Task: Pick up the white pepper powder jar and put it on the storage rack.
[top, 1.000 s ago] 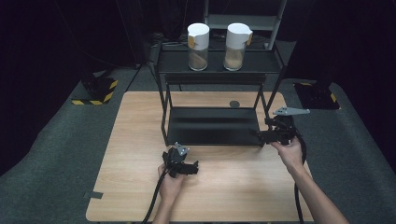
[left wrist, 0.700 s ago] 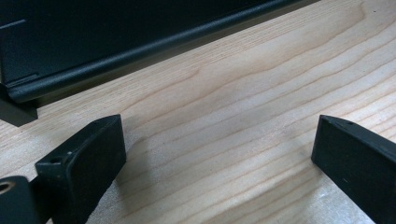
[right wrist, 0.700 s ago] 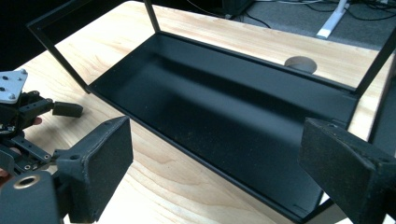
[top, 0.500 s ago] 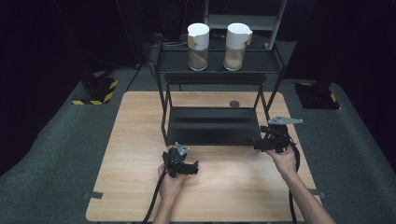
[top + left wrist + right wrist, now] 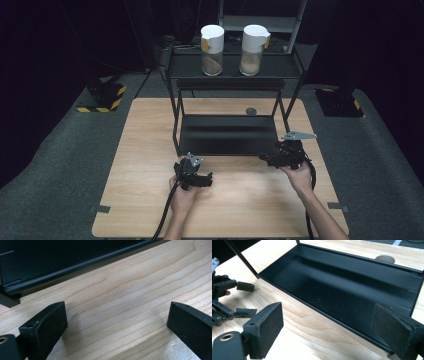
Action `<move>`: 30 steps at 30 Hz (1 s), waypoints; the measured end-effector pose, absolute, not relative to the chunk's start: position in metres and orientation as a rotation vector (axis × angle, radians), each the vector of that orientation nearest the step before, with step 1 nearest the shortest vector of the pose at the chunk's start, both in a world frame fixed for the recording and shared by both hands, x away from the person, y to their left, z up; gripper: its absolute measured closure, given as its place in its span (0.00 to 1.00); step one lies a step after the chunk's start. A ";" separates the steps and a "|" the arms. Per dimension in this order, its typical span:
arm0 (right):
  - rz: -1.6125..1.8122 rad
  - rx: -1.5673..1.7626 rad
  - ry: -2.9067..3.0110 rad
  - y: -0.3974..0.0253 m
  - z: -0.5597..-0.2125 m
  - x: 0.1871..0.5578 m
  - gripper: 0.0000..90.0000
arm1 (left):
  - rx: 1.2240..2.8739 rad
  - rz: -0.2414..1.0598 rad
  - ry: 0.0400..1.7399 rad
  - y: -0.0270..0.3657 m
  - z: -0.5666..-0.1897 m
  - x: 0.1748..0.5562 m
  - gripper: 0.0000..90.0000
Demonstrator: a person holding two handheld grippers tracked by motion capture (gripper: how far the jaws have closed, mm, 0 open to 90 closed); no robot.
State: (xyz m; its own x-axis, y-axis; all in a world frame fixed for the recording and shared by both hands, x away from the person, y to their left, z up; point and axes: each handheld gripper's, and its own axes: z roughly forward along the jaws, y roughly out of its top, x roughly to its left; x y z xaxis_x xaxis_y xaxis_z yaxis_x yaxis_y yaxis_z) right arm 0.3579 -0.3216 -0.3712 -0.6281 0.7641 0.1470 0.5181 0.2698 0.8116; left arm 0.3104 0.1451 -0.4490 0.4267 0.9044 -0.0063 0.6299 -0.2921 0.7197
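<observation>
A black two-tier rack stands at the back of the wooden table. Two white-lidded jars of brownish stuff, one on the left and one on the right, stand on its top shelf. Its bottom shelf is bare. My left gripper rests low on the wood just in front of the shelf's front edge, open, with only table between its jaws. My right gripper hovers open at the shelf's front right corner, pointing left. The left gripper is also in the right gripper view.
A small dark round disc lies on the table behind the bottom shelf. Yellow-and-black striped bases sit on the floor at left and right. Bare wood stretches between the two grippers and toward the front edge.
My right gripper has come down and toward the person, from beside the rack's right post to the shelf's front right corner. The left gripper has stayed put.
</observation>
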 end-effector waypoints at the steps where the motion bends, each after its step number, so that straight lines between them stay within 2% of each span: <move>1: 1.287 1.183 2.266 -0.321 -0.373 0.357 0.11 | 2.030 0.541 1.291 0.145 -0.449 0.310 0.03; 30: 1.152 1.219 2.270 -0.302 -0.417 0.340 0.12 | 2.029 0.541 1.291 0.145 -0.449 0.310 0.03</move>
